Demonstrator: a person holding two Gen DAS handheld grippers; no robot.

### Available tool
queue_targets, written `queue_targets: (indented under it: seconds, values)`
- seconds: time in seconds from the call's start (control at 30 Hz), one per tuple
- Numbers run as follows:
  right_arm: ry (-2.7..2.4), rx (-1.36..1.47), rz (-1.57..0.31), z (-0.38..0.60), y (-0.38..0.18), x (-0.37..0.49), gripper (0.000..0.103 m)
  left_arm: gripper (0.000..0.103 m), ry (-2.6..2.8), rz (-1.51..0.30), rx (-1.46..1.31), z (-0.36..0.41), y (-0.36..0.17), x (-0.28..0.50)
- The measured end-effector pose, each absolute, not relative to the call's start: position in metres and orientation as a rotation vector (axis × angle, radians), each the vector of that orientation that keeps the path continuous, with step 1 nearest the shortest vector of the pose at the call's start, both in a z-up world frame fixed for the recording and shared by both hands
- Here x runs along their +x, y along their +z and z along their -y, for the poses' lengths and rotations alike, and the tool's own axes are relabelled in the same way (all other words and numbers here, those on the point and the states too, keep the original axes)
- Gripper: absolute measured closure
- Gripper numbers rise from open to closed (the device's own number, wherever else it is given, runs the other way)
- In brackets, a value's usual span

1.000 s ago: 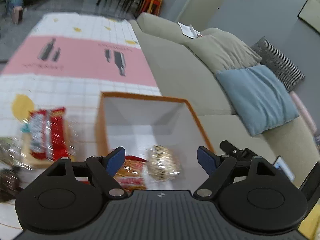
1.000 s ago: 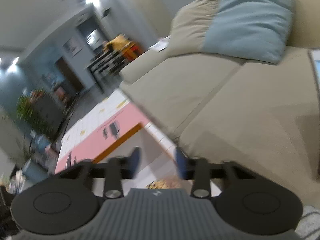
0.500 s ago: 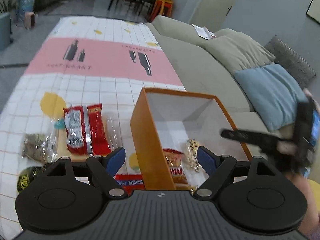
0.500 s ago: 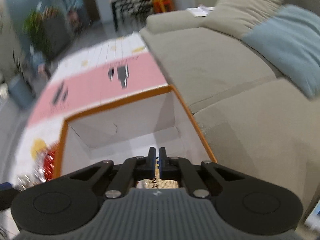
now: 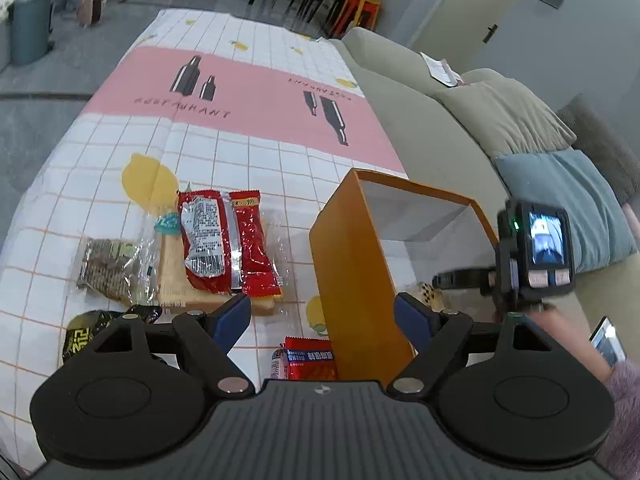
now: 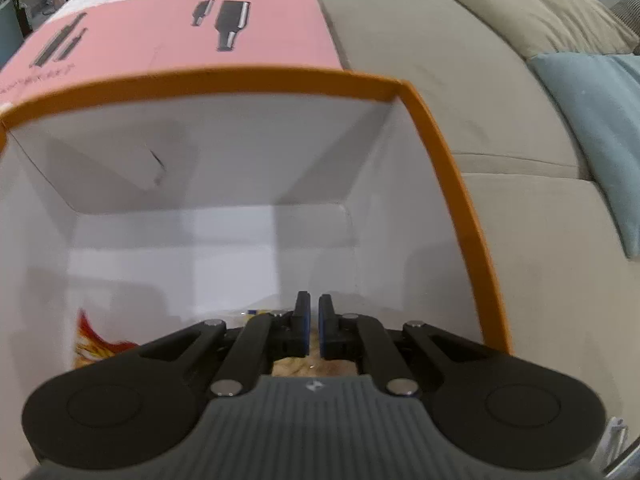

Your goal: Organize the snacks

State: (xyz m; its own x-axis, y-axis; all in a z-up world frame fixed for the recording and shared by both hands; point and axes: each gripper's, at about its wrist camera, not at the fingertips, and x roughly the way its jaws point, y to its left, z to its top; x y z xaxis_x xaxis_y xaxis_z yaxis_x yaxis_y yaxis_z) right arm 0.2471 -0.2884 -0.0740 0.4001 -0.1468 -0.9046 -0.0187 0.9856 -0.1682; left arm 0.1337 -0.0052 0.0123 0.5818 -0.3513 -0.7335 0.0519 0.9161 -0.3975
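Observation:
An orange box [image 5: 352, 260] with white inner walls stands on the tablecloth. My left gripper [image 5: 322, 308] hovers open over its left wall, nothing between its pads. Left of the box lie a red packet [image 5: 224, 240] on wrapped bread [image 5: 172, 280], a dark snack bag [image 5: 108, 268], a black-yellow packet [image 5: 84, 336] and a red-blue packet [image 5: 308, 360]. My right gripper [image 6: 314, 304] is shut and points down into the box [image 6: 440, 140], just above a tan snack [image 6: 312, 364]. A flame-printed packet [image 6: 96, 344] lies at the box's lower left.
A beige sofa [image 5: 420, 120] with a blue cushion [image 5: 568, 200] runs along the table's right side. The pink and white checked tablecloth [image 5: 260, 100] stretches beyond the box. A phone [image 5: 606, 340] lies near the hand and fuzzy sleeve [image 5: 616, 400].
My right gripper has shut and swung down from facing the sofa into the box. The left gripper has shifted left, bringing the snacks on the cloth into view.

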Motion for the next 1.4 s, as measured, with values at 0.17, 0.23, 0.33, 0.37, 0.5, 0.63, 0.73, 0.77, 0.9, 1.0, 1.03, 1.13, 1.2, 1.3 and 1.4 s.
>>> queue_targets:
  seconds: [0.17, 0.23, 0.33, 0.37, 0.5, 0.63, 0.73, 0.77, 0.9, 1.0, 1.03, 1.13, 1.2, 1.3, 1.4]
  values:
    - [-0.047, -0.198, -1.214, 0.292, -0.073, 0.233, 0.102, 0.008, -0.254, -0.933, -0.357, 0.009, 0.012, 0.137]
    - [-0.049, -0.222, -1.223, 0.292, -0.073, 0.225, 0.102, 0.008, -0.264, -0.924, -0.347, 0.013, 0.015, 0.136]
    - [-0.069, -0.218, -1.187, 0.296, -0.065, 0.216, 0.099, 0.008, -0.272, -0.907, -0.327, 0.017, 0.019, 0.132]
    - [-0.079, -0.203, -1.165, 0.293, -0.058, 0.216, 0.099, 0.008, -0.271, -0.9, -0.319, 0.017, 0.021, 0.13]
    - [-0.083, -0.149, -1.041, 0.285, -0.022, 0.193, 0.099, 0.008, -0.247, -0.864, -0.279, 0.014, 0.03, 0.124]
    - [-0.044, -0.088, -0.919, 0.266, 0.017, 0.174, 0.099, 0.011, -0.208, -0.83, -0.273, 0.002, 0.04, 0.119]
    - [-0.018, -0.028, -0.846, 0.252, 0.042, 0.155, 0.098, 0.011, -0.172, -0.792, -0.289, -0.012, 0.049, 0.114]
    - [0.0, -0.008, -0.823, 0.247, 0.049, 0.15, 0.098, 0.011, -0.168, -0.781, -0.29, -0.016, 0.053, 0.112]
    - [0.06, 0.036, -0.73, 0.224, 0.072, 0.126, 0.097, 0.012, -0.133, -0.741, -0.286, -0.034, 0.061, 0.106]
    - [0.098, 0.059, -0.682, 0.214, 0.082, 0.118, 0.095, 0.012, -0.084, -0.734, -0.267, -0.049, 0.063, 0.103]
    - [0.109, 0.072, -0.67, 0.212, 0.084, 0.115, 0.092, 0.012, -0.07, -0.737, -0.263, -0.054, 0.062, 0.103]
    - [0.158, 0.106, -0.658, 0.204, 0.083, 0.114, 0.086, 0.012, -0.012, -0.766, -0.269, -0.074, 0.056, 0.106]
    - [0.195, 0.101, -0.68, 0.193, 0.076, 0.118, 0.085, 0.012, 0.019, -0.797, -0.283, -0.087, 0.05, 0.11]
    - [0.211, 0.09, -0.726, 0.175, 0.059, 0.119, 0.085, 0.011, 0.032, -0.845, -0.283, -0.101, 0.041, 0.117]
    - [0.255, 0.109, -0.766, 0.155, 0.043, 0.117, 0.084, 0.011, -0.001, -0.921, -0.204, -0.105, 0.028, 0.122]
